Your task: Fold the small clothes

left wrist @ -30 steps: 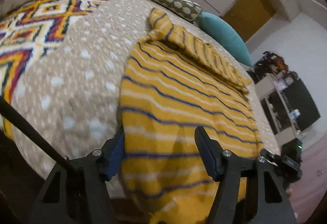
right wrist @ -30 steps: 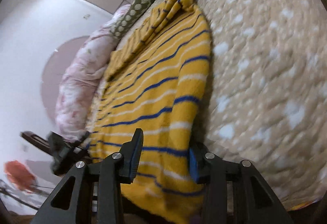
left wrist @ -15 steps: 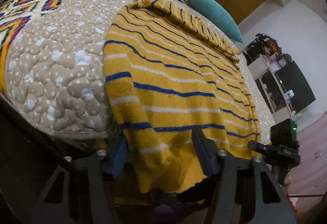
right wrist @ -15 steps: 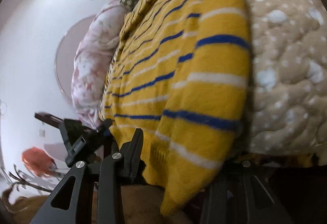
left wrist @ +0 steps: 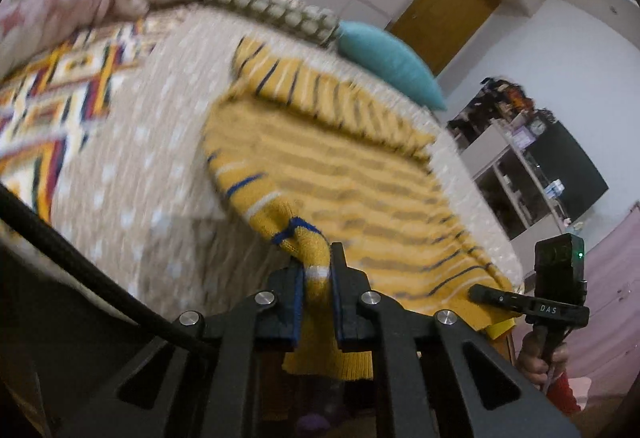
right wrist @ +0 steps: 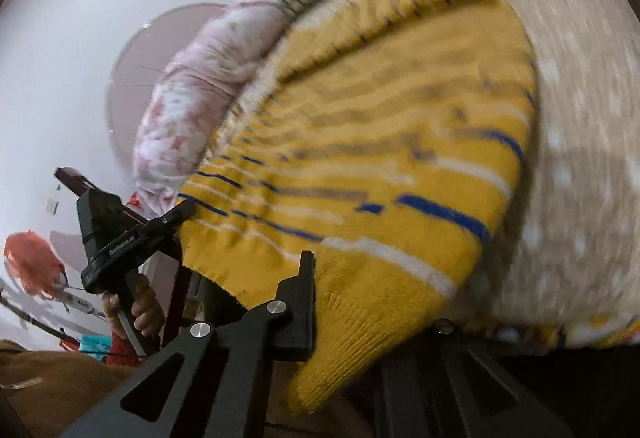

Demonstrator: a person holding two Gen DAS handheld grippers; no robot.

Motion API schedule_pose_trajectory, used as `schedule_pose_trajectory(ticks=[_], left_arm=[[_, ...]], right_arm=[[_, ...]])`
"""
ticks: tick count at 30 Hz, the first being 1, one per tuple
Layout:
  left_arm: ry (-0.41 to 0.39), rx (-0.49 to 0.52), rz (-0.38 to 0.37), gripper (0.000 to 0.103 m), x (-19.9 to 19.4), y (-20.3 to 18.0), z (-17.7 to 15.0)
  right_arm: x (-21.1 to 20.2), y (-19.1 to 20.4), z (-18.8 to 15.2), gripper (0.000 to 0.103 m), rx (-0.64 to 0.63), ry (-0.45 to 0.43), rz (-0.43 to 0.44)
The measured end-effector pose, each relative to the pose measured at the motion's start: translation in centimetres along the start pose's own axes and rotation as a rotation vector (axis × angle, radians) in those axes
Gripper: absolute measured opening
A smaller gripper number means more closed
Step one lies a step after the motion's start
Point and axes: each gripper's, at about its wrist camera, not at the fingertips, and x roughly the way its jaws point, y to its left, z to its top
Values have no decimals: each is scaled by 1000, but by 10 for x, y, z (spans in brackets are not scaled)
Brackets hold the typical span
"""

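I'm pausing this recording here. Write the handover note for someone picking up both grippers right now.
Left gripper: shut on the near hem of the yellow striped sweater, one corner bunched between its fingers.
Right gripper: at the other hem corner, but cloth covers one finger; grip unconfirmed.
The sweater lies flat on the beige dotted bedspread, hem hanging over the bed's edge, sleeves already folded across its far end.
Done: sleeves in. Left: probably carry the hem up toward the far end, then release and smooth.

yellow sweater (left wrist: 344, 174) – blue and white stripes – on dotted beige quilt (left wrist: 152, 142).
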Motion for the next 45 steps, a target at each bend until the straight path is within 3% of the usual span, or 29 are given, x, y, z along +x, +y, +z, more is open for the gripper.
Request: schedule_pose_trajectory(ticks=[5, 9, 15, 18, 22, 26, 29, 31, 33, 36, 40, 45], left_arm=[[-61, 24, 42, 10, 23, -12, 58], [-81, 8, 80, 10, 64, -13, 115], [-33, -82, 154, 10, 134, 11, 185], [7, -127, 180, 11, 166, 25, 204], [56, -174, 185, 12, 199, 44, 221], [54, -236, 115, 15, 213, 59, 237], [29, -287, 41, 25, 219, 70, 249], [7, -314, 12, 39, 221, 78, 256], [-25, -325, 10, 51, 218, 83, 260], [-35, -343, 0, 52, 215, 91, 266], [-25, -277, 63, 52, 207, 92, 267], [13, -93, 186, 57, 192, 78, 248]], right_arm=[[-5, 11, 55, 7, -90, -92, -33], [-1, 10, 112, 7, -106, -165, -82], [23, 5, 187, 7, -113, -199, -174], [44, -10, 218, 7, -75, -190, -204], [67, -39, 251, 8, -3, -172, -235], [85, -77, 282, 13, 121, -163, -218], [93, -103, 299, 36, 220, -175, -169], [95, -119, 311, 62, 271, -198, -154], [97, -130, 320, 66, 311, -219, -132], [102, -139, 333, 66, 334, -227, -126], [100, -135, 345, 66, 290, -233, -184], [66, -120, 328, 71, 188, -246, -233]])
